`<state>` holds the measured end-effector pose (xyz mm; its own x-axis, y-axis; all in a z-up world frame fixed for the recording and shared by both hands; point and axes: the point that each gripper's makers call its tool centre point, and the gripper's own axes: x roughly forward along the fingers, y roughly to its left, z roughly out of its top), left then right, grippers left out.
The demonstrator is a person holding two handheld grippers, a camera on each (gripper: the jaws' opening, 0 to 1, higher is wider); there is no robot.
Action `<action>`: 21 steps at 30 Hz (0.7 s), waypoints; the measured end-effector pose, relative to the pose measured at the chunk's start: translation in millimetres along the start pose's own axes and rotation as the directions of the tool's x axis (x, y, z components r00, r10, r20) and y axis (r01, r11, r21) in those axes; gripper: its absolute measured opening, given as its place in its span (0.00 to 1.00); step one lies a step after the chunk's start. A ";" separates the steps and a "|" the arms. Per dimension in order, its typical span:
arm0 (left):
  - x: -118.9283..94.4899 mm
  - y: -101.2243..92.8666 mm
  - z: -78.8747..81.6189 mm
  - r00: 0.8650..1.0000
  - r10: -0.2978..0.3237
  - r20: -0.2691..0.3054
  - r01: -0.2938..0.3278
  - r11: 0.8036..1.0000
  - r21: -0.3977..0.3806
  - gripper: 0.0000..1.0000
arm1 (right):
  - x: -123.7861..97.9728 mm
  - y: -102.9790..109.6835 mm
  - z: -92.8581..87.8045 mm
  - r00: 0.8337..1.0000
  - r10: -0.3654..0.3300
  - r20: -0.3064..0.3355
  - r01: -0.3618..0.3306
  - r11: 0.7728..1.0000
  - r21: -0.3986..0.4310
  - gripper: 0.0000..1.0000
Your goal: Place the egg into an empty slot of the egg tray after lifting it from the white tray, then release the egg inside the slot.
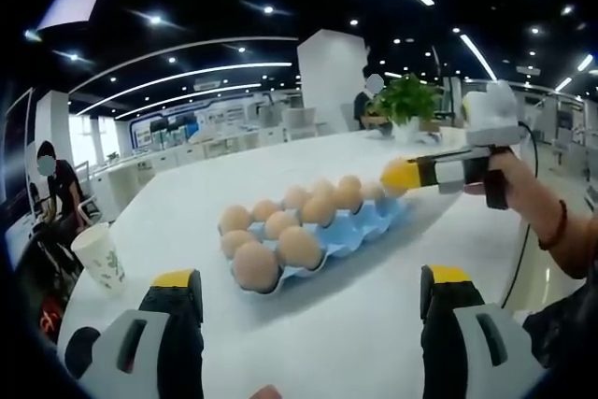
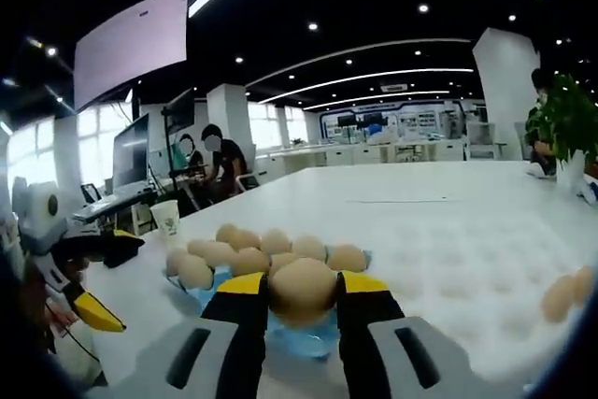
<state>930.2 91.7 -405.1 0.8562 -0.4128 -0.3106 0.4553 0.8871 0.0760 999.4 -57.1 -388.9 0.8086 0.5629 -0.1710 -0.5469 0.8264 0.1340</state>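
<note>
Between yellow-tipped fingers of right gripper (image 2: 301, 298): smooth tan oval egg (image 2: 301, 289), clamped, carried above near end of pale blue moulded egg tray (image 2: 313, 338) on white desk (image 2: 448, 221). Beyond fingertips, tray rows mostly filled with eggs. White dimpled tray (image 2: 486, 268) off to right of fingers. Left gripper (image 1: 308, 301) fingers spread wide, empty, tray ahead of them. Risks: squeezing harder could crack shell; lowering off-centre could strike neighbouring eggs; early release might let egg roll off tray.
</note>
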 end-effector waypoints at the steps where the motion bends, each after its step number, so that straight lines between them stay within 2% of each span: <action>1: 0.0 -0.1 0.3 1.000 -0.001 0.001 0.001 1.000 0.000 0.99 | 1.9 3.8 1.0 1.000 0.010 0.001 -0.010 1.000 -0.001 0.30; 10: -1.9 2.1 -0.1 1.000 0.003 0.001 -0.003 1.000 0.001 0.99 | 15.7 29.8 3.6 0.997 0.081 0.002 -0.081 0.996 -0.023 0.30; 21: -4.3 5.1 -1.7 1.000 0.006 -0.001 -0.006 1.000 -0.002 0.99 | 30.0 54.4 -2.7 0.986 0.163 -0.015 -0.164 0.985 -0.049 0.30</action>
<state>928.4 98.4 -405.0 0.8588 -0.4074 -0.3107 0.4498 0.8899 0.0763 993.3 4.8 -389.3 0.7052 0.6904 -0.1613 -0.6818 0.7228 0.1126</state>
